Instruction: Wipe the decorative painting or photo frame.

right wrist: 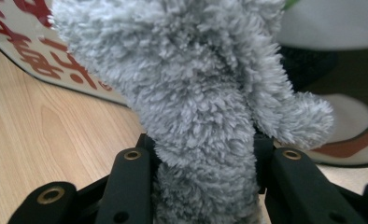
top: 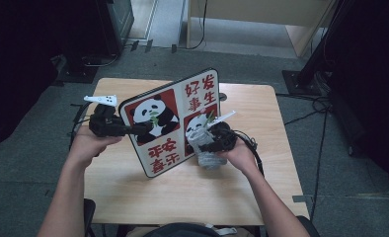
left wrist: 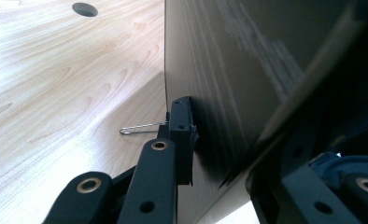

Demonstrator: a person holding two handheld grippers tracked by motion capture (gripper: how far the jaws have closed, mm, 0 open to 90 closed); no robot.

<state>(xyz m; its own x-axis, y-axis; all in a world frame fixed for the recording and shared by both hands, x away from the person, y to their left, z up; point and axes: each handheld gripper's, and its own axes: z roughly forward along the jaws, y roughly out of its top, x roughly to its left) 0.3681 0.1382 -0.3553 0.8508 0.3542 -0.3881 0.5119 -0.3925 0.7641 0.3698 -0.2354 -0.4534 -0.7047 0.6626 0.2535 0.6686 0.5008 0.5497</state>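
A board [top: 170,123] printed with pandas and red Chinese characters stands tilted on the wooden table [top: 222,197]. My left gripper [top: 143,129] is shut on its left edge. In the left gripper view the gripper [left wrist: 219,154] clamps the board's dark face [left wrist: 247,70], and a thin wire clip [left wrist: 140,128] sticks out beside the left jaw. My right gripper [top: 208,140] is shut on a grey fluffy cloth [top: 206,157], which rests against the board's lower right panel. The right gripper view has the cloth [right wrist: 201,93] bunched between the jaws of the gripper [right wrist: 203,149], with the board [right wrist: 23,37] behind it.
A round hole [left wrist: 85,9] marks the tabletop at the far side. Black stands [top: 306,74] and cables [top: 326,113] sit on the grey floor right of the table. A dark cabinet [top: 113,24] and a wooden unit [top: 252,15] stand behind.
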